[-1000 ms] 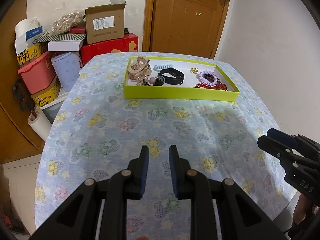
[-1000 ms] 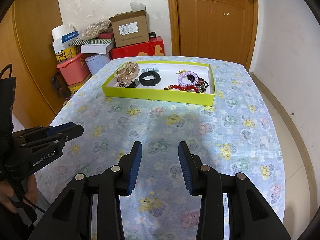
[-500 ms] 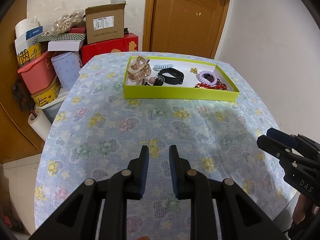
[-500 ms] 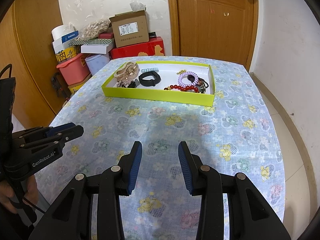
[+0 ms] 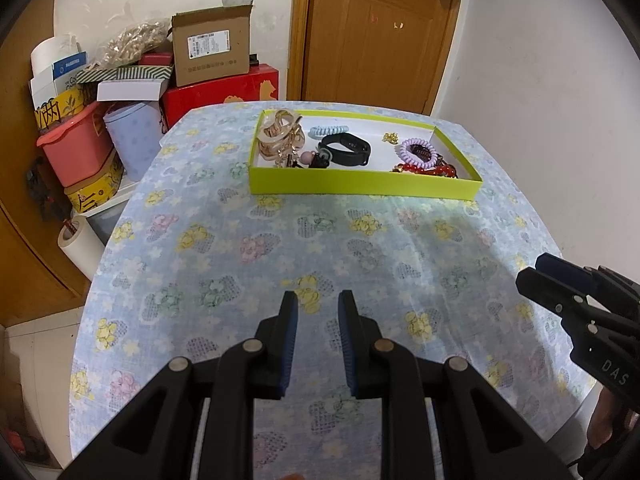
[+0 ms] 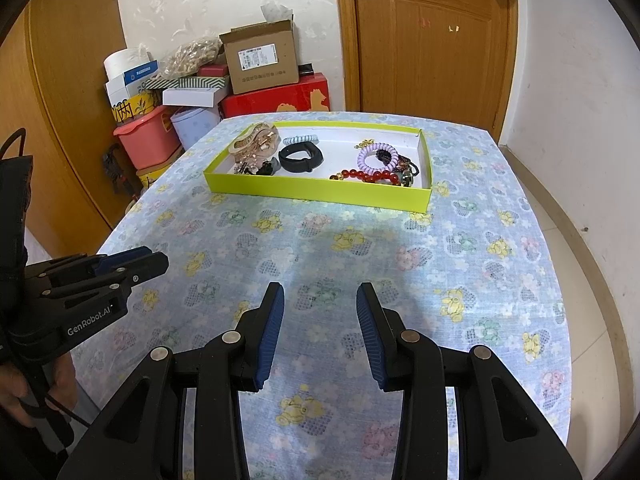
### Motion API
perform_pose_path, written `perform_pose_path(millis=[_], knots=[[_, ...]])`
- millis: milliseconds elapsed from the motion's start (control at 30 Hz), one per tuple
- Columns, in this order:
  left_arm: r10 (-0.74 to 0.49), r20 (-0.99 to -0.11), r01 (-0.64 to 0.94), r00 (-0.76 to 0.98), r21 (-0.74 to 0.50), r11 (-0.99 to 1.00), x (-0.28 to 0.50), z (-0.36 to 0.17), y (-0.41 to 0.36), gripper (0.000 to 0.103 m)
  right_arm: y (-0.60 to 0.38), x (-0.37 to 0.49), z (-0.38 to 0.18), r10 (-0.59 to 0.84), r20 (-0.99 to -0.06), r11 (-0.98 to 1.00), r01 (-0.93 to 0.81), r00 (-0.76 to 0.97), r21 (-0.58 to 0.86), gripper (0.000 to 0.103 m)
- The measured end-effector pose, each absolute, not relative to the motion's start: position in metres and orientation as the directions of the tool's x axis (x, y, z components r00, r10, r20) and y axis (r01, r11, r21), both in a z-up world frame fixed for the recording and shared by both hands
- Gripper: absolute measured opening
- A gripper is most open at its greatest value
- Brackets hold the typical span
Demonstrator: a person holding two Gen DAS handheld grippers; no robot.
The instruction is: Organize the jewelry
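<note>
At the far end of the worktop [image 5: 280, 264], which is covered with a flowered blue cloth, sits a shallow lime-green tray [image 5: 360, 188] with all the visible jewelry inside it. Left part of tray: a beige hair claw [image 5: 278, 136] piled with gold-coloured bits. Middle: a pale blue coil tie [image 5: 328, 130] at the back, a black wristband [image 5: 346, 148] in front of it. Right part: a small gold piece [image 5: 391, 137], a lilac coil tie [image 5: 418, 152], a red bead bracelet [image 6: 366, 176] along the near wall, dark pieces bunched beside it. No jewelry shows on the cloth outside the tray.

Left hand-held gripper [image 5: 318, 306]: low over the near part of the worktop, well apart from the tray, narrow gap between the pads, nothing held. Right hand-held gripper [image 6: 320, 296]: same near zone, spread wider, nothing held.

Step in hand, judged: cannot be settled. Everything gathered in the tray and both tools back at the near edge fits pieces already collected; it fits equally a mixed heap awaiting sorting inside the tray, since the left and right clusters lie tangled.

Any further pick would call for a long reach over the tray's near wall and a fine pinch on one piece without dragging its neighbours
</note>
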State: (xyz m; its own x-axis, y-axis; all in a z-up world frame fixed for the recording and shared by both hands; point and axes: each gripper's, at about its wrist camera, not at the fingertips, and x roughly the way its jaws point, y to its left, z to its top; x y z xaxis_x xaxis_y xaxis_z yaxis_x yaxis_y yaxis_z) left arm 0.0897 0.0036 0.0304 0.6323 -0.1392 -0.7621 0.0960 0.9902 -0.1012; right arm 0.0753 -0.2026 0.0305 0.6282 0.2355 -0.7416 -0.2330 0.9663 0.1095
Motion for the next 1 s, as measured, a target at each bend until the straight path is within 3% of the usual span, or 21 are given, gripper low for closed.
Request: perform_pose_path(millis=[1000], knots=[[-0.135,-0.765,0.104,0.630,-0.089,0.991,0.0894,0.0284,0.0042,0.022,-0.2018,0.0762,0.0300,0.235,-0.743,0.966,-0.235,0.627,0.108,0.039]])
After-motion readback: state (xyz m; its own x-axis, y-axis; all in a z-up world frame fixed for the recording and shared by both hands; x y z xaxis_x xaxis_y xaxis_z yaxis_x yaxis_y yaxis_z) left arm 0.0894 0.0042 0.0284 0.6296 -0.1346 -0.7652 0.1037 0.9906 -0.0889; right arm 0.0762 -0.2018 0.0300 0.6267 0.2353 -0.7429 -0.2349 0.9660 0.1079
